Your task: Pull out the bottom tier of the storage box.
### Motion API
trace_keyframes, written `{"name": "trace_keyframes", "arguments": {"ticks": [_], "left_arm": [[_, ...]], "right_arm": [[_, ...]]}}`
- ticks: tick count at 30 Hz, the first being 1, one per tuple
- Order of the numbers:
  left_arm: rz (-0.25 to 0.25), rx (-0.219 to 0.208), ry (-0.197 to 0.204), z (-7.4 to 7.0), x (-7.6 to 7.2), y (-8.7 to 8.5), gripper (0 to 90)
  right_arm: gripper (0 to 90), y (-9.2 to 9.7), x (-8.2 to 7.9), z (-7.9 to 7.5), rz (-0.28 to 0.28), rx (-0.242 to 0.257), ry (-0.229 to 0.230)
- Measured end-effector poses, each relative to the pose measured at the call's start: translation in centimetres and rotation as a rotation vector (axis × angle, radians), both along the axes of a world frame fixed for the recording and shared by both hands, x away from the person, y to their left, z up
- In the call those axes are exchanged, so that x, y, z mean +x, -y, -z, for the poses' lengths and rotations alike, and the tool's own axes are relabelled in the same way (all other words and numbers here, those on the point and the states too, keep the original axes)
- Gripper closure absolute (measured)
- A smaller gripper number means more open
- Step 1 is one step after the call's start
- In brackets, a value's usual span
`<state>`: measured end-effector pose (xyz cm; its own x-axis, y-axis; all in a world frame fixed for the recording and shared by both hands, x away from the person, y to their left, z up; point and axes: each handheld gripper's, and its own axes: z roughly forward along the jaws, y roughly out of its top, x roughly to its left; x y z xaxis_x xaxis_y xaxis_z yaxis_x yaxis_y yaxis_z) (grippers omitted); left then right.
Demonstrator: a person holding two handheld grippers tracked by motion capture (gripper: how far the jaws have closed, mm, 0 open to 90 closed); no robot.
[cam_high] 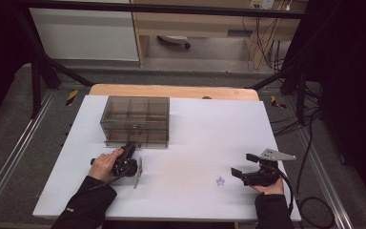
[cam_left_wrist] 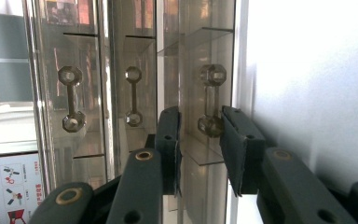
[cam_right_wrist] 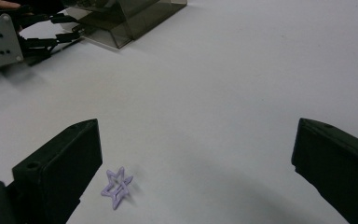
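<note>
Left gripper view: left gripper jaws flank drawer box handle, untouching; right gripper gapes.

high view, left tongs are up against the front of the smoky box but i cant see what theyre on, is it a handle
observer: Yes. In the left gripper view the left tongs straddle one end of a drawer handle on the box.
operator: clamped on it
observer: Not that I can see. A gap shows between one pad and the handle.
operator: and the right tongs
observer: The right tongs are wide open. The purple star lies on the table just inside one jaw, untouched.
</note>
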<state>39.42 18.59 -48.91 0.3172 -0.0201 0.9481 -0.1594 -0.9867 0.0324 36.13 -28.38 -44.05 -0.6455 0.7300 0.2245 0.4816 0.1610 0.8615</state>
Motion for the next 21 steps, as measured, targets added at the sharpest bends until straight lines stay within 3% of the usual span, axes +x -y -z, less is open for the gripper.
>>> {"name": "trace_keyframes", "arguments": {"ticks": [21], "left_arm": [[0.006,0.008,-0.001,-0.1,-1.2,0.0,69.0]], "right_arm": [[2.3,0.0,0.0,0.0,0.0,-0.001,-0.001]]}}
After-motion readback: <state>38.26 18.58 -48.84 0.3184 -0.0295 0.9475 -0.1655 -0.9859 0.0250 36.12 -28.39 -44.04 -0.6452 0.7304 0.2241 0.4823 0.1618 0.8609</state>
